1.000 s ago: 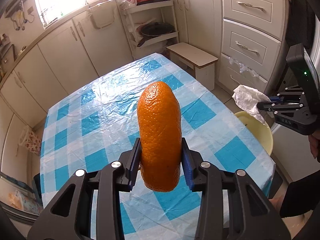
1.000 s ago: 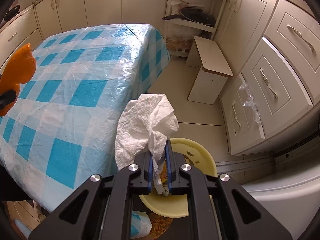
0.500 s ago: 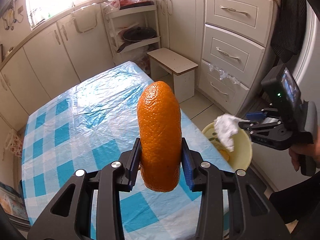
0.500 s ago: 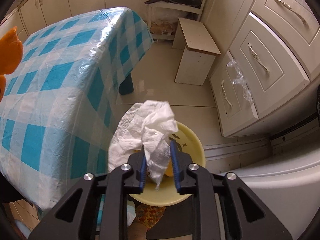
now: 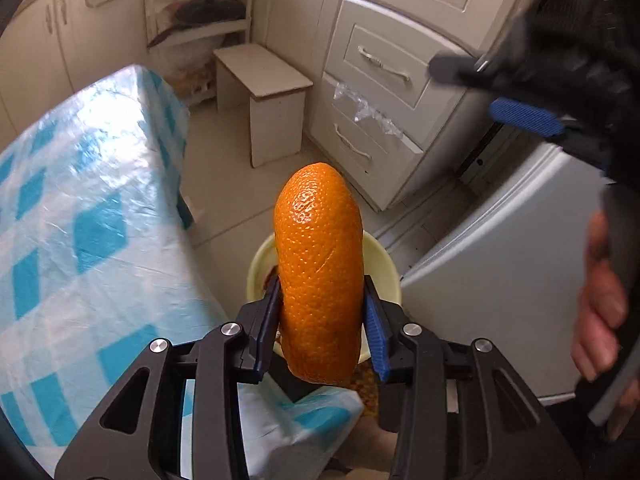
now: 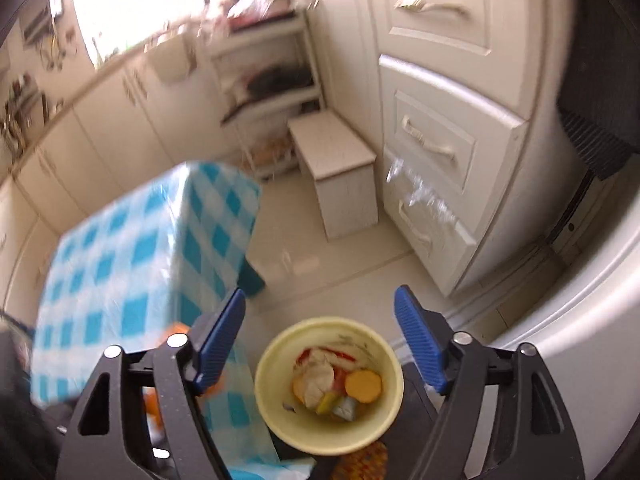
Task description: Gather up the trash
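The table [image 5: 80, 240] is the biggest thing, with a blue and white checked cloth under clear plastic, and it fills the 9 o'clock side of the left wrist view. A tall white set of drawers [image 6: 436, 120] stands at 1 o'clock in the right wrist view, and a bit of clear plastic hangs off one drawer. A grey-white appliance [image 5: 500, 280] sits at 3 o'clock in the left view, just beside the drawers. A small white stool [image 5: 264, 92] stands on the floor at 12 o'clock, near the drawers and well apart from the bin. The yellow bin [image 6: 328, 384] sits on the floor at 6 o'clock in the right view, just beside the table's corner. It holds trash: a crumpled white tissue [image 6: 318, 380] in the middle, an orange round piece [image 6: 363, 386] touching it at 3 o'clock, and some red and green bits I cannot name. The left gripper [image 5: 320, 328] is squeezed tight on a piece of orange peel [image 5: 320, 272], which stands up tall between the blue pads, right above the bin. The right gripper [image 6: 320, 340] is spread wide with nothing in it, and it hangs over the bin.
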The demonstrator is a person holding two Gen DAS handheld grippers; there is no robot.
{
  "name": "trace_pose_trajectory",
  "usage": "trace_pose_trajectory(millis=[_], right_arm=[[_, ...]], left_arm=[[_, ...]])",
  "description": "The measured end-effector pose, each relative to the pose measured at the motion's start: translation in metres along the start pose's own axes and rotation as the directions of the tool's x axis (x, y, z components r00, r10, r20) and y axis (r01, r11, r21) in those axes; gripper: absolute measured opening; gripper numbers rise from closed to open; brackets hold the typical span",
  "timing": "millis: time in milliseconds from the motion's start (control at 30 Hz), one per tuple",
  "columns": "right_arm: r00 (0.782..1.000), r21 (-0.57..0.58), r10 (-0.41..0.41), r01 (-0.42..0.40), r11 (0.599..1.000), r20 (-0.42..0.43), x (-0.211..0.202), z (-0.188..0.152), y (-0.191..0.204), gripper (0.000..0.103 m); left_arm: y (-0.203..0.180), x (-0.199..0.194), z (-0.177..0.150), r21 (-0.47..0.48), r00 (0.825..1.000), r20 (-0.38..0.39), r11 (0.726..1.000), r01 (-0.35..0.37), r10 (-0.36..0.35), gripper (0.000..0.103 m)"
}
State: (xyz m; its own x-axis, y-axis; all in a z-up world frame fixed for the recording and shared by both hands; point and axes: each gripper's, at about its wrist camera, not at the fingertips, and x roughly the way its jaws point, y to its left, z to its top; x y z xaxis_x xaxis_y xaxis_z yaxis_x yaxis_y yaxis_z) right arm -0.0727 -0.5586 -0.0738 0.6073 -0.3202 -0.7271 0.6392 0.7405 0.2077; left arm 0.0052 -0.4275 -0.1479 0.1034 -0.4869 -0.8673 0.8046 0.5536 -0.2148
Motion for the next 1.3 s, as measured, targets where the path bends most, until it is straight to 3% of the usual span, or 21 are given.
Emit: trace_pose_trajectory(millis=[100, 233, 367, 433, 533, 667, 867, 1000, 1133, 1300], right_arm=[[0.998, 0.054, 0.021, -0.024, 0.998, 0.052, -0.013, 0.008, -0.011, 0.076], [0.999, 0.071, 0.031, -0.034, 0.997, 0.044, -0.008, 0.016, -0.016, 0.076], [0.999, 0.085, 0.020, -0.024, 0.996, 0.045, -0.008, 0.018, -0.020, 0.076], [0.998, 0.086, 0.008, -0.013, 0.996, 0.055, -0.012, 0.017, -0.020, 0.077], [0.996, 0.046, -0.029, 0.025, 0.999, 0.079, -0.025, 0.011, -0.012, 0.078], [0.982, -0.006, -0.082, 0.084, 0.996, 0.170, -0.067, -0.005, 0.002, 0.092], [0.949, 0.032, -0.099, 0.093, 0.995, 0.300, -0.139, -0.062, 0.017, 0.095], [0.939, -0.011, -0.100, 0.110, 0.994, 0.330, -0.174, -0.102, 0.044, 0.095], [0.935, -0.043, -0.082, 0.103, 0.994, 0.346, -0.214, -0.132, 0.069, 0.096], [0.925, -0.097, -0.058, 0.101, 0.990, 0.376, -0.258, -0.148, 0.099, 0.096]], left_arm=[[-0.009, 0.048, 0.006, -0.062, 0.994, -0.102, 0.997, -0.040, 0.034, 0.046], [-0.012, 0.090, 0.012, -0.114, 0.977, -0.210, 0.991, -0.067, 0.041, 0.053], [-0.014, 0.082, 0.015, -0.114, 0.980, -0.199, 0.992, -0.054, 0.031, 0.069], [-0.013, 0.070, 0.015, -0.095, 0.981, -0.184, 0.993, -0.074, 0.055, 0.070], [-0.012, 0.034, 0.008, -0.070, 0.987, -0.129, 0.992, -0.108, 0.098, 0.071], [-0.004, -0.033, -0.014, -0.039, 0.978, -0.010, 0.977, -0.208, 0.208, 0.080], [0.022, -0.133, -0.064, -0.079, 0.940, 0.145, 0.950, -0.301, 0.309, 0.086], [0.031, -0.189, -0.095, -0.102, 0.916, 0.232, 0.945, -0.311, 0.327, 0.087], [0.036, -0.242, -0.128, -0.143, 0.869, 0.324, 0.927, -0.346, 0.374, 0.089], [0.042, -0.291, -0.160, -0.179, 0.841, 0.370, 0.919, -0.352, 0.394, 0.091]])
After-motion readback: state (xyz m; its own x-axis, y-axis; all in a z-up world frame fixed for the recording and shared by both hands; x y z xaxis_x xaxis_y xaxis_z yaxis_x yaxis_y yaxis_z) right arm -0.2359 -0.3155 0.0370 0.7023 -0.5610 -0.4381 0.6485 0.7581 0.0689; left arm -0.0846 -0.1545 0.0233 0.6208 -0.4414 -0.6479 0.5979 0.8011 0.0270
